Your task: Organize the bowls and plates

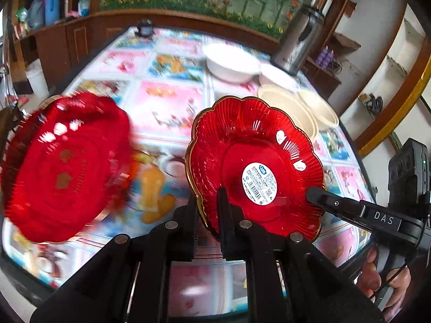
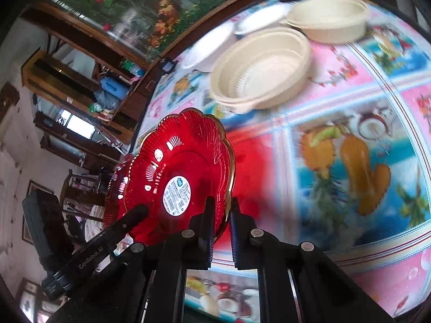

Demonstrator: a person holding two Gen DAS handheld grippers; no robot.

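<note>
A red fluted plate with a gold rim (image 1: 256,145) hangs tilted above the table, its underside and white label toward both cameras. My left gripper (image 1: 208,210) is shut on its near rim. My right gripper (image 2: 221,220) is shut on the rim of the same plate (image 2: 183,156); one of its fingers (image 1: 315,192) reaches in from the right in the left wrist view. A second red plate (image 1: 62,167), blurred, lies to the left. Two cream bowls (image 1: 291,110) and two white bowls (image 1: 231,62) stand at the far right of the table.
The table wears a colourful fruit-print cloth (image 2: 350,161). A steel thermos (image 1: 299,40) stands behind the bowls. A small dark object (image 1: 145,27) sits at the far edge. Wooden cabinets and shelves surround the table. A hand (image 1: 382,277) holds the right gripper.
</note>
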